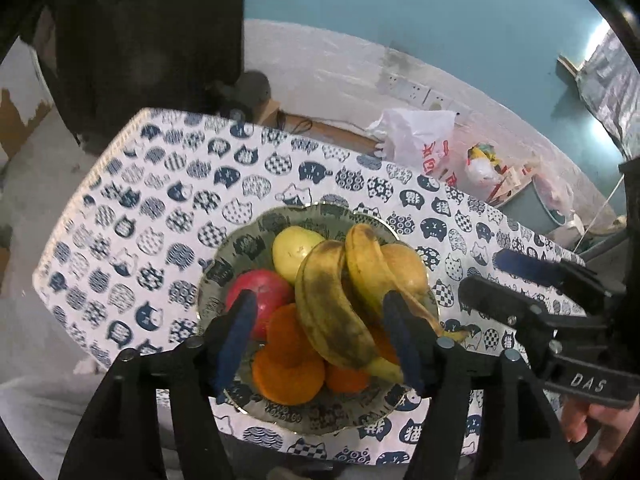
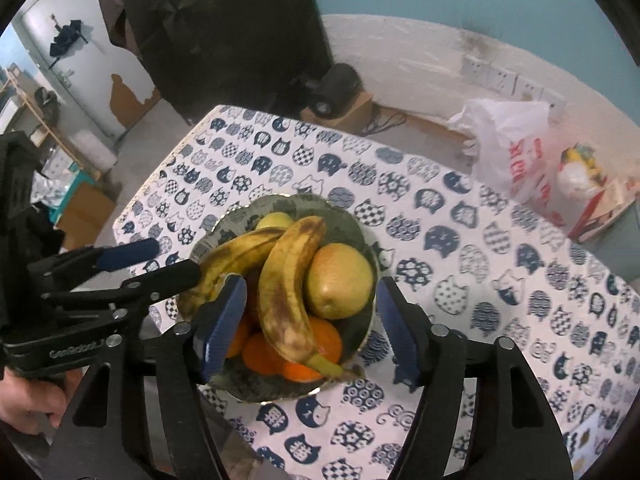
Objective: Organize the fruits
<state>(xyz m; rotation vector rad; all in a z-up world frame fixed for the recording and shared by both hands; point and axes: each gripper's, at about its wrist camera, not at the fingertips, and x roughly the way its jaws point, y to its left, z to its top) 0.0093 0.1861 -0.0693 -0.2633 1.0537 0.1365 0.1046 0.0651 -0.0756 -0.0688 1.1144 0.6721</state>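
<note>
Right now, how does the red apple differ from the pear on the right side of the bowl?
The red apple is deep red; the pear is yellow-green with a russet blush. The apple sits on the bowl's left side and shows only in the left wrist view; the pear lies on the right, against a banana. The apple looks rounder, the pear more oval. Both rest in the bowl, neither gripped.
</note>
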